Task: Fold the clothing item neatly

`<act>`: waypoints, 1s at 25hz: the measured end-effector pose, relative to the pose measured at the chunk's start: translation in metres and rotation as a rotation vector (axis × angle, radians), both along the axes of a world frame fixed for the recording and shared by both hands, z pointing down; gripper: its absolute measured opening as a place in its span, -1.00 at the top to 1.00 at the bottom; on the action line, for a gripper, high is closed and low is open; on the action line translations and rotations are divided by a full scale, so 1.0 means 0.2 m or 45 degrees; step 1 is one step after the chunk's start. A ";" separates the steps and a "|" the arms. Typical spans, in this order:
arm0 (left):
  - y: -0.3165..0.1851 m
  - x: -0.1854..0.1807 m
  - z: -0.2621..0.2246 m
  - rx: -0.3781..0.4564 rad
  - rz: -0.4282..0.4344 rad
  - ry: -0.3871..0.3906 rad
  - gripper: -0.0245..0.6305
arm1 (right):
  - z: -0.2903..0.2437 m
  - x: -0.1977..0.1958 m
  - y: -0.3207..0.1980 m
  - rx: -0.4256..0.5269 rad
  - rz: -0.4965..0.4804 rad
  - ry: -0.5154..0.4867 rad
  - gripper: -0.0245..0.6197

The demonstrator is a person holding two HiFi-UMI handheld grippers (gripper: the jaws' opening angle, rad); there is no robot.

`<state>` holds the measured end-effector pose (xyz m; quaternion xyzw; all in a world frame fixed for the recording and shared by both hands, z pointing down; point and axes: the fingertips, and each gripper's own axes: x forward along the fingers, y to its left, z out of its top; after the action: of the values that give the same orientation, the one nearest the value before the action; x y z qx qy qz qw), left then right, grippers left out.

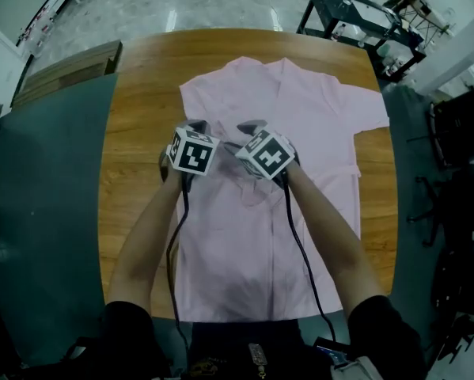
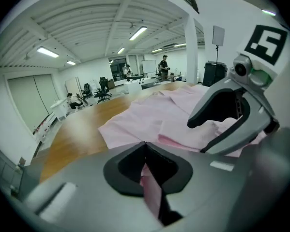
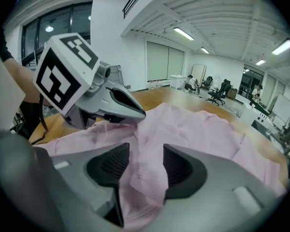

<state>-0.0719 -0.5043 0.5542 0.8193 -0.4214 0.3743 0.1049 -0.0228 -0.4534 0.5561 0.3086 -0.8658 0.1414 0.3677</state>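
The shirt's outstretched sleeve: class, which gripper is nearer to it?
Right. The right gripper is over the middle of the shirt, nearer the sleeve; the left gripper is beside it, farther off.

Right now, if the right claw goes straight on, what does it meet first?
The pink shirt: a fold of it lies between the open jaws of the right claw, and more spreads ahead.

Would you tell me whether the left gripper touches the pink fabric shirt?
Touching. The left gripper view shows the left gripper shut on a fold of the pink fabric shirt.
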 end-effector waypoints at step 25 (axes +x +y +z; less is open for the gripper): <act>-0.03 -0.05 0.23 -0.093 -0.046 -0.206 0.90 | -0.15 0.99 -0.03 -0.057 0.907 -0.395 0.85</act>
<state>-0.0828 -0.5111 0.5996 0.7743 -0.4293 0.4524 0.1071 0.1752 -0.4599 0.5258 0.5567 -0.7465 0.3241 0.1669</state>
